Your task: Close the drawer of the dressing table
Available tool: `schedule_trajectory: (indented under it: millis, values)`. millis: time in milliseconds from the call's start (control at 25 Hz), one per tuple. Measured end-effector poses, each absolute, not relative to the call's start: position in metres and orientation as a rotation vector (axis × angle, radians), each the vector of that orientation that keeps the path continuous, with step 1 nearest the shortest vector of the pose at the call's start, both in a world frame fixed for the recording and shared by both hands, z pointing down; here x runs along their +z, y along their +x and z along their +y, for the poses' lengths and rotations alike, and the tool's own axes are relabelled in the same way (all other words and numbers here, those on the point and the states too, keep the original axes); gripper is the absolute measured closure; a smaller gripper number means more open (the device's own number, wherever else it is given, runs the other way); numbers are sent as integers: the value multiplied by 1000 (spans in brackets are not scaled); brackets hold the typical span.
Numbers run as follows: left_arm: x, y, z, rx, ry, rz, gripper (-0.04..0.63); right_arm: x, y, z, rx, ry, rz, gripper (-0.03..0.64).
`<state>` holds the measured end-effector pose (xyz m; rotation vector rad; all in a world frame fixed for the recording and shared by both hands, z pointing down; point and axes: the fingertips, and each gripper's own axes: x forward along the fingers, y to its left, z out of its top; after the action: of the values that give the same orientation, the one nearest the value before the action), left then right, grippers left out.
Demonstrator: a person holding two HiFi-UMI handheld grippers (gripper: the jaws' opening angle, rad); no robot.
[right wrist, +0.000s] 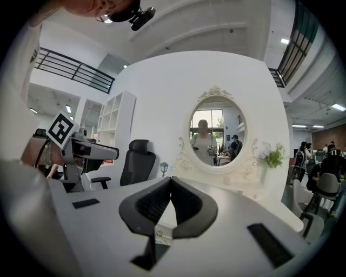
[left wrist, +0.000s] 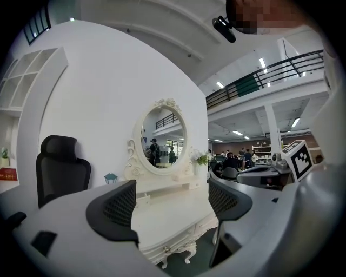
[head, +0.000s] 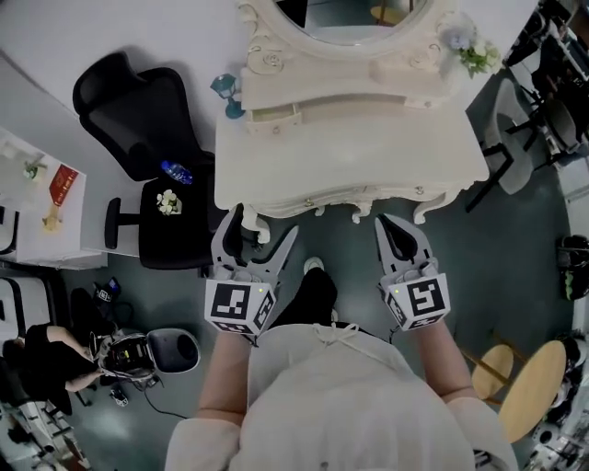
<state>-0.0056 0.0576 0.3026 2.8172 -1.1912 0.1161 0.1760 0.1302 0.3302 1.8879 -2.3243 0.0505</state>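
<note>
Well, my left gripper point(head: 264, 224) gapes, my right gripper point(head: 387, 224) is pinched closed, both before the desk point(head: 368, 156). Its small drawer point(head: 274, 115) sits ajar beyond them.

1. The oval mirror point(head: 354, 18) is cut off by the head view's top edge.
2. The desk point(head: 350, 152) top overhangs its front in the head view, hiding the drawer faces.
3. In the right gripper view, the right hand-held gripper point(right wrist: 171, 183), tips together, covers most of the desk front.
4. The items on the office chair point(head: 179, 237) seat are too small to name.
</note>
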Motion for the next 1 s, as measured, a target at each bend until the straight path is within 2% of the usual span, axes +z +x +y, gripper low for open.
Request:
schedule_trajectory:
  millis: [520, 1000]
  values:
    - [369, 33, -105, 196, 2653, -1261, 175, 344, 208, -59, 62, 1760, -2393, 609]
    - [487, 54, -210, 320, 2438, -1284, 175, 396, 210, -184, 202, 1595, -2429, 609]
